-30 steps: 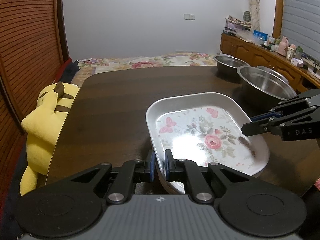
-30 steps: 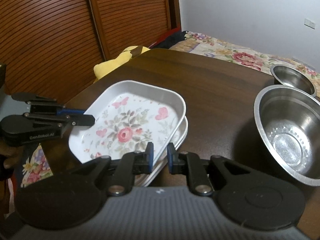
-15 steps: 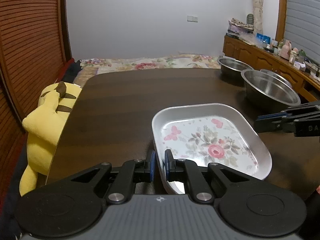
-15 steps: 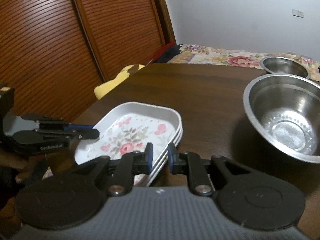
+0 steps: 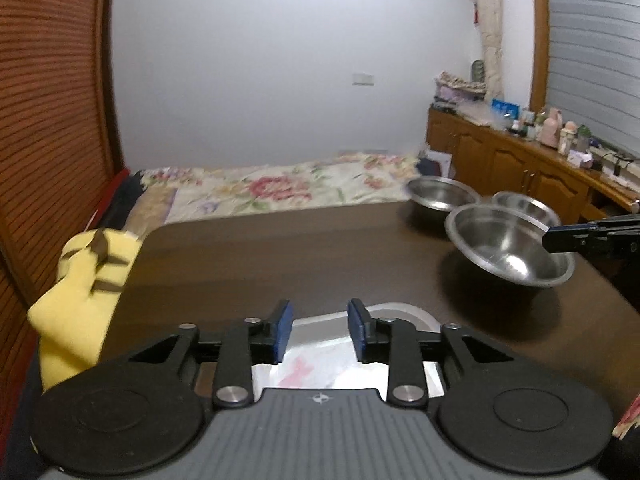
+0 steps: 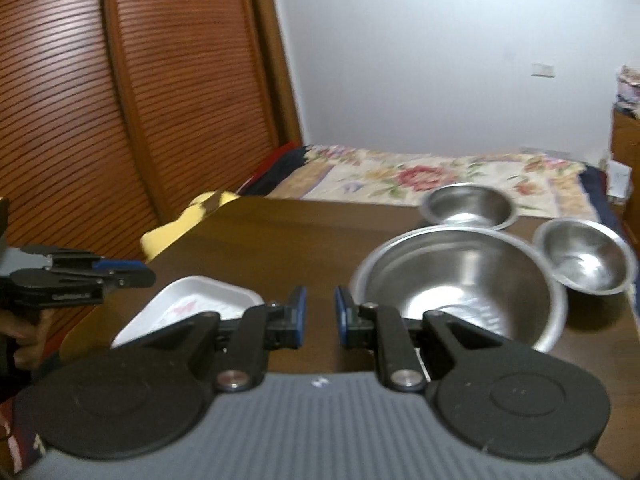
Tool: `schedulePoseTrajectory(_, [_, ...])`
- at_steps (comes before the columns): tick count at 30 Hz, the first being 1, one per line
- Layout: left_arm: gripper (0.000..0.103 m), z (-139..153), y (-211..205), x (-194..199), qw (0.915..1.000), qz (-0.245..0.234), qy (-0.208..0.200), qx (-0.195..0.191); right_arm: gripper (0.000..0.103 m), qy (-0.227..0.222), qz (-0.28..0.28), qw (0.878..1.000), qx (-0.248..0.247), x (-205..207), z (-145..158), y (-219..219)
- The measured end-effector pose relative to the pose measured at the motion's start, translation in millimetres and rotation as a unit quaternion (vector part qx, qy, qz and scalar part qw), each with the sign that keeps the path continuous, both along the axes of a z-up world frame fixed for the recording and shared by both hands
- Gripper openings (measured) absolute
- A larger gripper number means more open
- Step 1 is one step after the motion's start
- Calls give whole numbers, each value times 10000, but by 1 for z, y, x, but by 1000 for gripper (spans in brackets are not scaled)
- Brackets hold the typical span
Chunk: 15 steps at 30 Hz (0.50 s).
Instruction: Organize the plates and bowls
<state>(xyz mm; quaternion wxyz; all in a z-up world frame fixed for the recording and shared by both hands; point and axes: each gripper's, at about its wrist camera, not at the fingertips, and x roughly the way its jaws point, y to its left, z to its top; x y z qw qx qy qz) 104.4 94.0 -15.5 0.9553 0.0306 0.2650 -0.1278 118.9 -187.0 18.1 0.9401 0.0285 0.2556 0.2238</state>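
Three steel bowls sit at the bench's (image 6: 280, 240) far right; the large bowl (image 6: 460, 280) lies just right of the right hand-held gripper (image 6: 320, 316), nearly closed and empty. Left hand-held gripper (image 5: 319, 330), jaws opening, hovers over the floral plate (image 5: 320, 364).

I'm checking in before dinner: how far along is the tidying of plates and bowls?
Done: the floral plate lies on the table, free of the left tongs, whose jaws are opening. In hand: nothing; the right tongs are shut and empty. Left: three steel bowls stand apart, unnested.
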Motion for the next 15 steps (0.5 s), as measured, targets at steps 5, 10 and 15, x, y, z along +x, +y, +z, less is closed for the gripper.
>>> schedulePoseTrajectory(5, [44, 5, -35, 9, 9994, -322, -91, -23, 17, -176, -448, 9988, -126, -2, 1, -30])
schedulePoseTrajectory(10, [56, 5, -67, 20, 9982, -582, -101, -72, 27, -209, -896, 9956, -160, -3, -7, -58])
schedulePoseTrajectory(15, [63, 3, -93, 31, 9970, -764, -49, -115, 31, -105, -1229, 9924, -26, 1, -20, -83])
